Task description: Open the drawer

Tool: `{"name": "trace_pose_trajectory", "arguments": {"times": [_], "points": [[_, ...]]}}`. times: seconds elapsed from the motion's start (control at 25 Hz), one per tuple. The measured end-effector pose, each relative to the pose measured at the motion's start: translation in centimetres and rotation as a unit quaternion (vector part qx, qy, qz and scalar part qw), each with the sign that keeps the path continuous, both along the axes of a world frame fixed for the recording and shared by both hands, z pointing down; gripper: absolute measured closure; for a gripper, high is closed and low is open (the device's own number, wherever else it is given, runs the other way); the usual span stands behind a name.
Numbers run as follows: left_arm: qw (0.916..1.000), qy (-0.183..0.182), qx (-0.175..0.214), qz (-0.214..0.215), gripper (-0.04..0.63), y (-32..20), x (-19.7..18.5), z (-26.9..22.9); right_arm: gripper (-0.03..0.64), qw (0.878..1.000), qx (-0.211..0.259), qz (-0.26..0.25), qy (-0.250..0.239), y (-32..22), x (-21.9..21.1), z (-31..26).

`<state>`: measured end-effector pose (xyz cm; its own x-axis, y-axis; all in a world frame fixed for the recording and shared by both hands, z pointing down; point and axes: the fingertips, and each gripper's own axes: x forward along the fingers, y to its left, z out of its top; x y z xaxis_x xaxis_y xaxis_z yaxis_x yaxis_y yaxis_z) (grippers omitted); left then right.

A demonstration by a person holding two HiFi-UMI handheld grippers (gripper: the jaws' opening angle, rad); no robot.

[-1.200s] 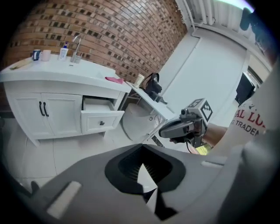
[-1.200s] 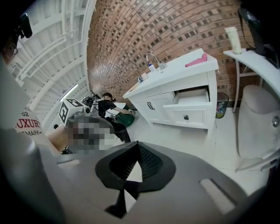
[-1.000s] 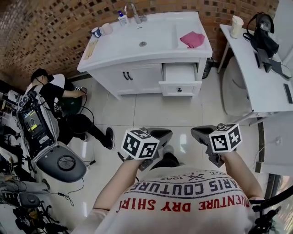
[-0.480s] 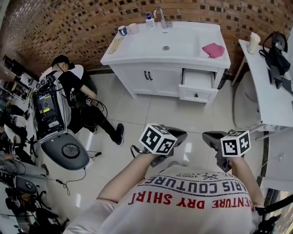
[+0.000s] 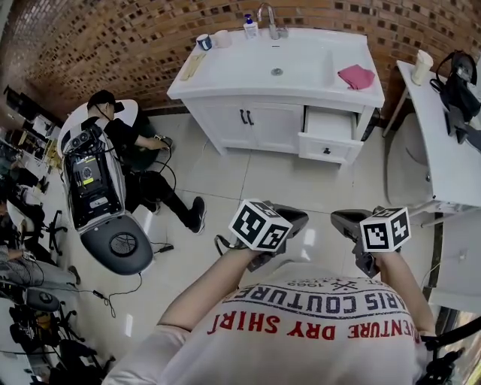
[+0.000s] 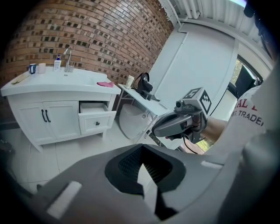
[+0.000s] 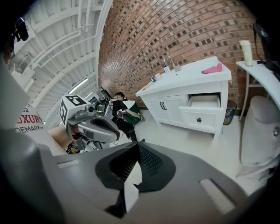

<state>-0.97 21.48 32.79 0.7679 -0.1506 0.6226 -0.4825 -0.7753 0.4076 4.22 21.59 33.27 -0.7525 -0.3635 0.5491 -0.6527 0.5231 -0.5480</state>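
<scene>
A white vanity with a sink stands against the brick wall. Its right-hand drawer is pulled out, showing a dark knob on the front; the drawer shows in the left gripper view, and the drawer in the right gripper view. My left gripper and right gripper hang side by side close to my chest, far from the vanity across the tiled floor. The left gripper is shut and holds nothing. The right gripper is likewise shut and holds nothing.
A pink cloth, a faucet and a soap bottle sit on the vanity top. A person crouches beside a scooter at the left. A white table stands at the right.
The head view has swung, so the vanity sits further right in the picture. Both grippers have drifted a little, still shut. The drawer stays pulled out.
</scene>
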Motion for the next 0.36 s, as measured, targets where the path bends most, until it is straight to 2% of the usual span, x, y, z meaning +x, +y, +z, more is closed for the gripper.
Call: {"name": "trace_pose_trajectory", "arguments": {"times": [0.36], "points": [[1.0000, -0.002, -0.001, 0.008, 0.601, -0.7, -0.6, 0.2, 0.609, 1.000, -0.002, -0.002, 0.009, -0.8, -1.2, 0.4]]}}
